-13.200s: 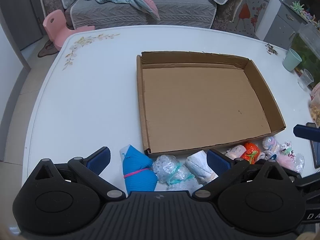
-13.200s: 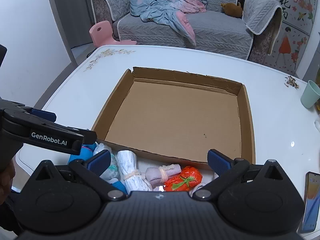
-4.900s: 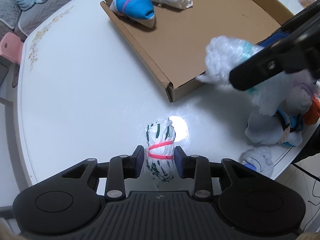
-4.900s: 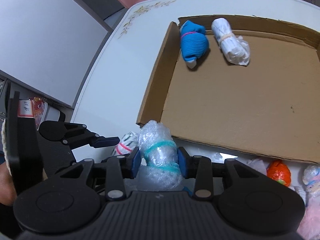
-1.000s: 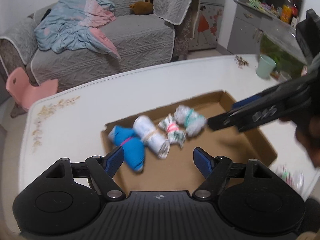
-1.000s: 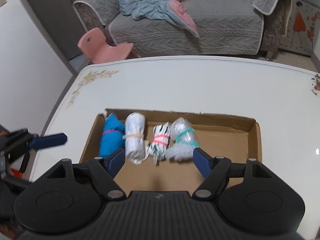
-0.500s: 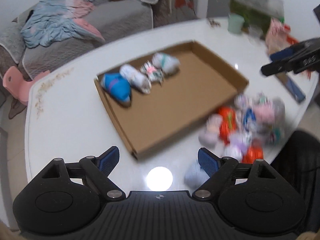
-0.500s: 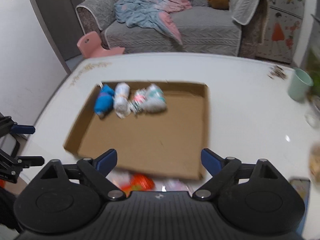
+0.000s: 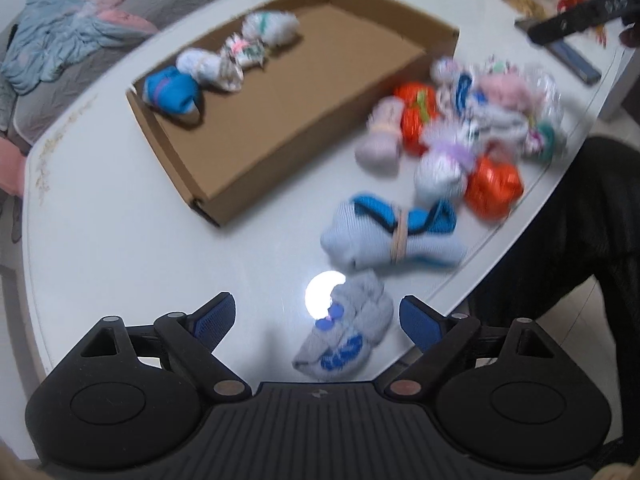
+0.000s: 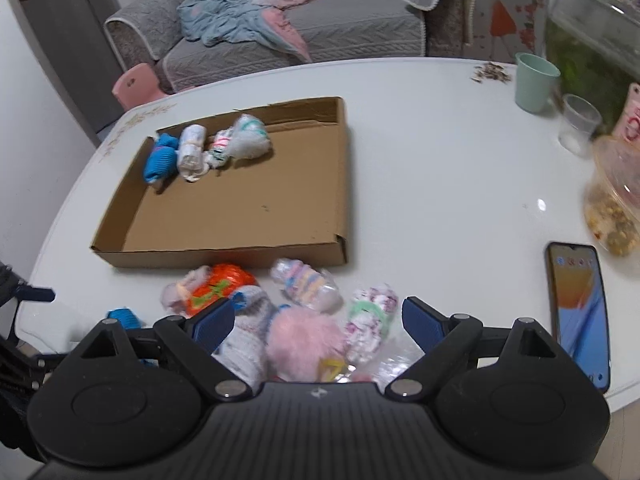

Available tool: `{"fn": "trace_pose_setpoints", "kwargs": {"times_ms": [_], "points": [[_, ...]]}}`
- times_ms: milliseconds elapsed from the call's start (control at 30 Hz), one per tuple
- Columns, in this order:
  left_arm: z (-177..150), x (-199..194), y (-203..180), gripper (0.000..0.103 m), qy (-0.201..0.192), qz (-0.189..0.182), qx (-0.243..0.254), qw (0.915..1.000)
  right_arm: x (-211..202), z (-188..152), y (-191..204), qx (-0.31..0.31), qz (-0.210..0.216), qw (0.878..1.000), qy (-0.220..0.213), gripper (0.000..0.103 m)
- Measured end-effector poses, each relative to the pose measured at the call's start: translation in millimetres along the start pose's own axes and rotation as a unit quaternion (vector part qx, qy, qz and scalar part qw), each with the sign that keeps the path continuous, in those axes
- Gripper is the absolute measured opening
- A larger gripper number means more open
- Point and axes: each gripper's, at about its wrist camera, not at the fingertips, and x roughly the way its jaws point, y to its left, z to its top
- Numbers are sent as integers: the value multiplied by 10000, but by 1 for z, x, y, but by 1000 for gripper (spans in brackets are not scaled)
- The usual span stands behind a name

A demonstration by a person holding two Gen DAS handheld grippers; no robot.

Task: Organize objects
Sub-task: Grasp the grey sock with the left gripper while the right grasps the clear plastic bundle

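Observation:
A flat cardboard tray lies on the white table with several banded sock bundles in a row along its far left side, the blue one outermost. More bundles are piled at the near table edge. My left gripper points down over a grey bundle with blue marks. Its jaws are opening, and the bundle lies between the fingers untouched. A pale blue roll with a tan band lies just beyond. My right gripper stands open above a pink fluffy bundle and a flowered one.
To the right lie a phone, a green cup, a clear cup and a snack bag. A person's dark-clothed leg is at the table edge. A sofa stands behind the table.
Both grippers have drawn back from the tray to the pile at the near edge, and their jaws stand wider. The left one has tipped down over the grey bundle.

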Motion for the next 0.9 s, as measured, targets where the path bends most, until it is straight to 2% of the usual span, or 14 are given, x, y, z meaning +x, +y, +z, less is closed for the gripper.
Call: {"fn": "trace_pose_setpoints", "kwargs": {"times_ms": [133,233,400,500,567,633,700,733,767,800,833,900], "points": [[-7,16,-3,92,207,55,194,9996,5,-15,-22,386,-185,9990,99,89],[-11,24,-4,92,224,5,259,9994,16,-27,-31,505,-377,9977,256,87],[-10,34,-6,90,235,-16,292,9993,31,-37,-32,588,-453,9964,412,83],[-9,38,-4,89,216,-8,264,9994,36,-41,-30,554,-532,9960,454,76],[-9,40,-3,88,157,-61,253,9995,39,-44,-32,602,-574,9953,502,65],[-8,40,-1,87,137,-114,169,9997,43,-47,-36,677,-597,9943,563,57],[-7,40,1,80,123,-200,108,9997,45,-50,-40,755,-589,9935,621,55],[-6,39,1,76,106,-234,91,9996,45,-51,-41,764,-591,9933,628,50],[-5,38,1,66,95,-298,66,9995,46,-52,-41,761,-571,9934,646,44],[-4,37,1,52,88,-357,54,9993,44,-53,-41,738,-569,9938,605,43],[-3,37,1,47,87,-381,57,9992,45,-52,-40,722,-560,9941,593,40],[-2,36,1,46,145,-346,87,9993,44,-52,-41,718,-546,9944,553,38]]}}
